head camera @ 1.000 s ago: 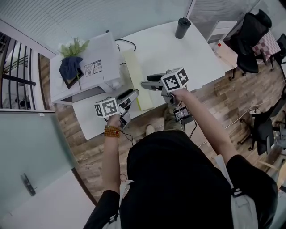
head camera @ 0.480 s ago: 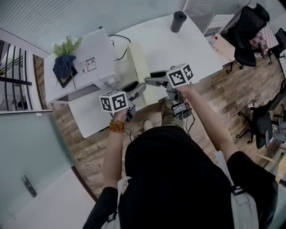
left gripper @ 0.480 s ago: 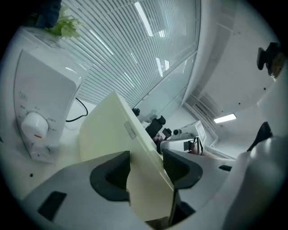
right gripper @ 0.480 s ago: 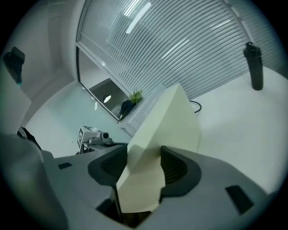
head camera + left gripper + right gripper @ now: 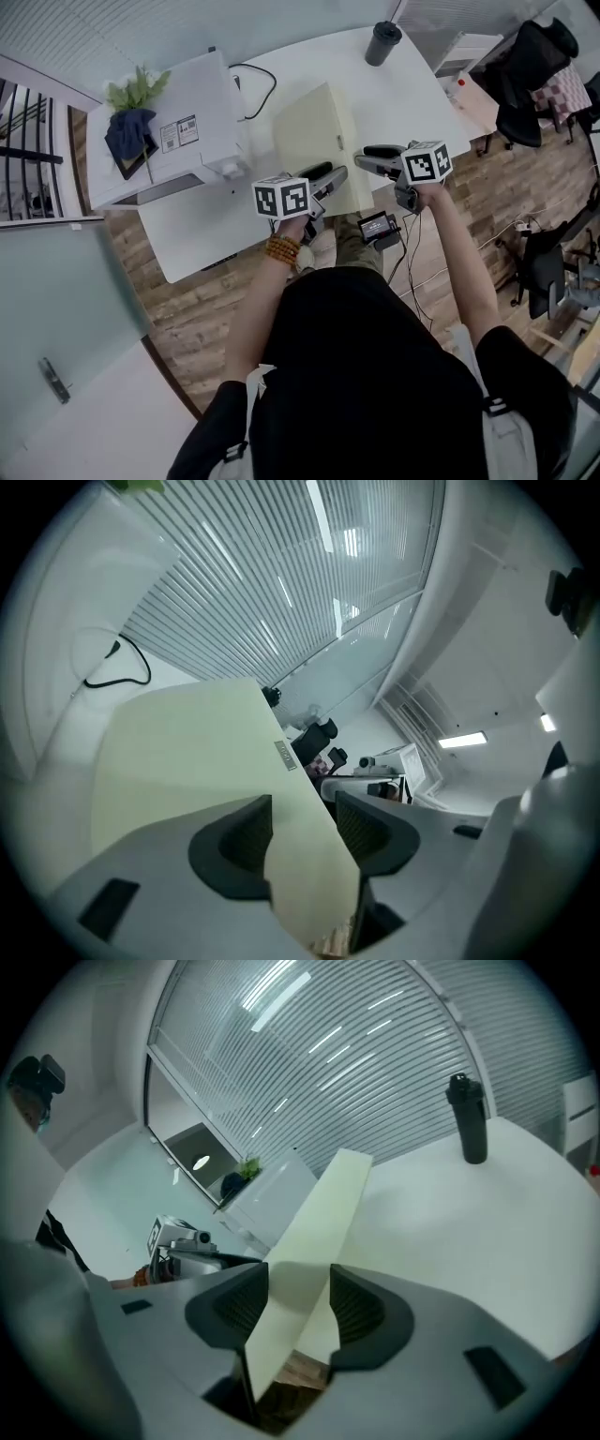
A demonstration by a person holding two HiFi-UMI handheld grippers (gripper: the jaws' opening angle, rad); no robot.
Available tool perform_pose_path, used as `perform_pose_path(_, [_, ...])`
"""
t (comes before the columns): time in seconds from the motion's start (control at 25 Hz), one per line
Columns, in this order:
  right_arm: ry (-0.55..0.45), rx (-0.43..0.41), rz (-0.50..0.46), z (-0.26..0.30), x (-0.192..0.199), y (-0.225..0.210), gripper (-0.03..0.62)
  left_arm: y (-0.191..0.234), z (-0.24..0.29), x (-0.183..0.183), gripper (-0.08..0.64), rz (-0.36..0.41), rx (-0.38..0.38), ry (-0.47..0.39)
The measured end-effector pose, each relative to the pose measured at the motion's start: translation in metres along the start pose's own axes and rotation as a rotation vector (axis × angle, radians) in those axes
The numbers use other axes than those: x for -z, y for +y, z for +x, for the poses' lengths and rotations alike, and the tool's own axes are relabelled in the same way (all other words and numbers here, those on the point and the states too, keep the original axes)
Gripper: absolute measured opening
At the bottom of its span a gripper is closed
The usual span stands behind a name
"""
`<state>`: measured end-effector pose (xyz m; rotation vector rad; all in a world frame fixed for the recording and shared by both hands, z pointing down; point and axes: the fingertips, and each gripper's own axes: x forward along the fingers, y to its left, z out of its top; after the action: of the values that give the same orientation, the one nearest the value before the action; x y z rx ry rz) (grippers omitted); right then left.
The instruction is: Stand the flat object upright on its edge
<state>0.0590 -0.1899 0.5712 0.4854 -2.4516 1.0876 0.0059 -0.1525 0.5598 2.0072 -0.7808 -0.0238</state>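
Closing on the pale flat panel from its near end, both tongs straddle its thickness, so the job looks to be at the gripping stage and the standing-up has hardly begun

The panel rests on the white desk with its broad face showing to the head view, so it reads as lying flat or only slightly tipped; I cannot tell which. Its near edge juts past the desk's front rim, and wooden floor shows beneath it in both gripper views

The left tongs have the near left corner between their pads and are narrowing about it. One pad lies along the broad face and the other comes in from the far side; a firm clamp is not evident. The right tongs are likewise drawing together around the right corner, pads just beside both faces

Left to do, as I judge it: finish both grips, swing the panel up onto one long edge, steady it, then let go. A dark tumbler stands well apart at the far side
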Motion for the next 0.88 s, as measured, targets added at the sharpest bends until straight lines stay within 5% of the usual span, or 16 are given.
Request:
perform_pose_path(0.24, [-0.008, 0.132, 0.076, -0.004, 0.019, -0.059, 0.191, 0.059, -0.029, 0.029, 0.229, -0.055, -0.155, -0.008])
perform_pose_path(0.44, [0.135, 0.349, -0.065, 0.011, 0.054, -0.070, 0.202, 0.145, -0.103, 0.063, 0.229, -0.200, -0.373, -0.109])
perform_pose_path(0.64, [0.221, 0.510, -0.085, 0.022, 0.088, -0.073, 0.224, 0.163, -0.105, 0.090, 0.230, -0.391, -0.249, -0.134])
perform_pose_path(0.88, [0.270, 0.555, -0.015, 0.034, 0.117, -0.088, 0.225, 0.146, -0.077, 0.103, 0.230, -0.408, -0.098, -0.067])
